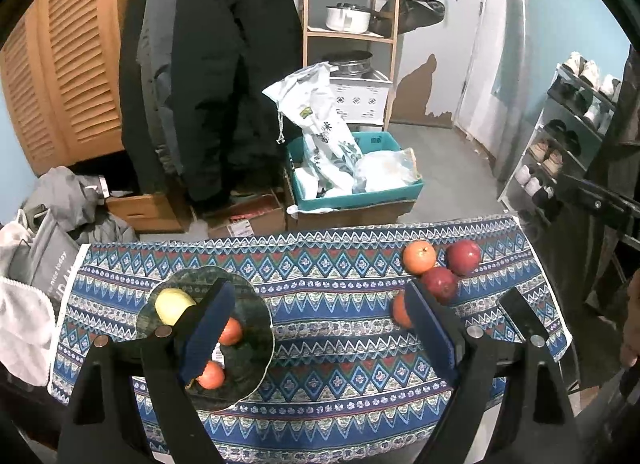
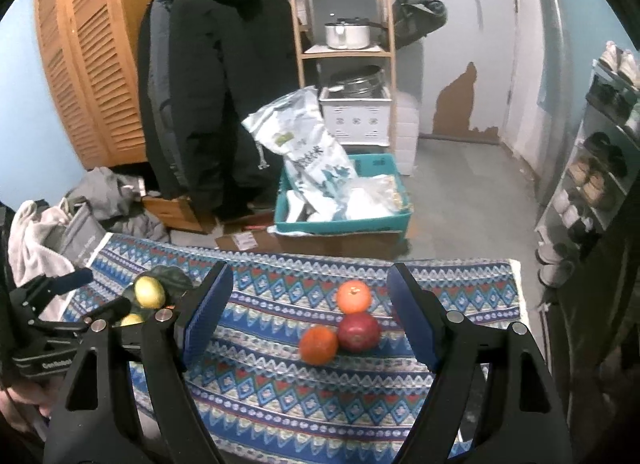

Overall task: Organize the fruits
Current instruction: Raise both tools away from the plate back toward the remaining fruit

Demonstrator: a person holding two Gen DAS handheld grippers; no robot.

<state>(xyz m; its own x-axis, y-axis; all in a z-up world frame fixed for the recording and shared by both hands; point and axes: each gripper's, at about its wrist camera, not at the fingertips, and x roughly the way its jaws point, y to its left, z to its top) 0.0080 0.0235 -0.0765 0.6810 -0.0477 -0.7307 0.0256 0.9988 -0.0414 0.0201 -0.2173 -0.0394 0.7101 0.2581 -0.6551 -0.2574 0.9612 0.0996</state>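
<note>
A dark green plate (image 1: 256, 328) sits at the table's left, holding a yellow fruit (image 1: 173, 305) and two orange fruits (image 1: 231, 331) (image 1: 211, 376). At the right lie an orange (image 1: 418, 257), two red apples (image 1: 463, 257) (image 1: 439, 283) and a half-hidden orange (image 1: 400, 310). My left gripper (image 1: 320, 328) is open and empty above the cloth between plate and loose fruit. My right gripper (image 2: 308, 316) is open and empty, with an orange (image 2: 318, 345), a red apple (image 2: 359, 331) and another orange (image 2: 353, 296) between its fingers' lines. The plate's yellow fruit (image 2: 149, 292) shows at the left there.
The table carries a blue patterned cloth (image 1: 320, 376) (image 2: 280, 396). Behind it stand cardboard boxes, a teal bin (image 1: 352, 188) with bags, hanging dark coats (image 1: 208, 76), a wooden shelf (image 1: 352, 24) and a shoe rack (image 1: 560, 144). Clothes pile at the left.
</note>
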